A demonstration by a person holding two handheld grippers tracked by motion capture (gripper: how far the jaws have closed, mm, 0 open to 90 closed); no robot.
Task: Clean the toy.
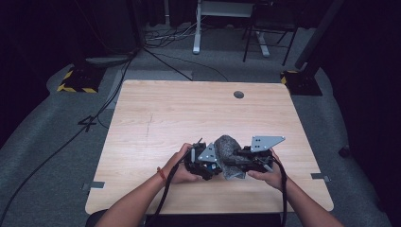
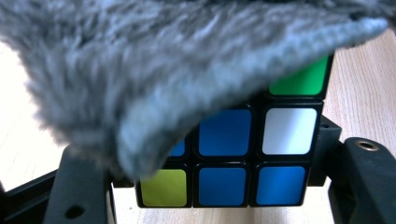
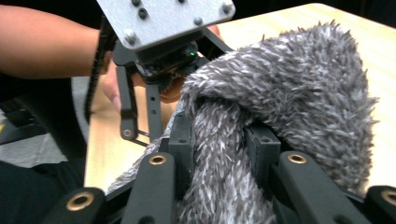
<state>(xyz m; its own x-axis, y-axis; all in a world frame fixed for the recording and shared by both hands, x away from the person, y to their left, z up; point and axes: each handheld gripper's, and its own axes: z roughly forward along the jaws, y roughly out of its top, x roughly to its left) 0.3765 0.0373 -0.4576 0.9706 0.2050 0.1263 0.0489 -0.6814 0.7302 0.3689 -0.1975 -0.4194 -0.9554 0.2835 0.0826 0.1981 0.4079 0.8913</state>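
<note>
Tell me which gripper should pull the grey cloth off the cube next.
Right, probably. The right gripper is already shut on a bunched fold of the fuzzy grey cloth, while the left gripper clamps the puzzle cube and can steady it on the table.

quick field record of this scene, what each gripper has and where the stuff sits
work in hand: wiping or wrapping a puzzle cube with a fluffy cloth
left gripper: shut on the puzzle cube, one jaw on each side of it
cube face in the left gripper view: blue, white, green and yellow-green squares, partly covered
right gripper: shut on a bunched fold of the grey fluffy cloth
cloth: draped over the top of the cube
table: light wood, with a round grommet near the far edge
hands: close together at the near edge
</note>
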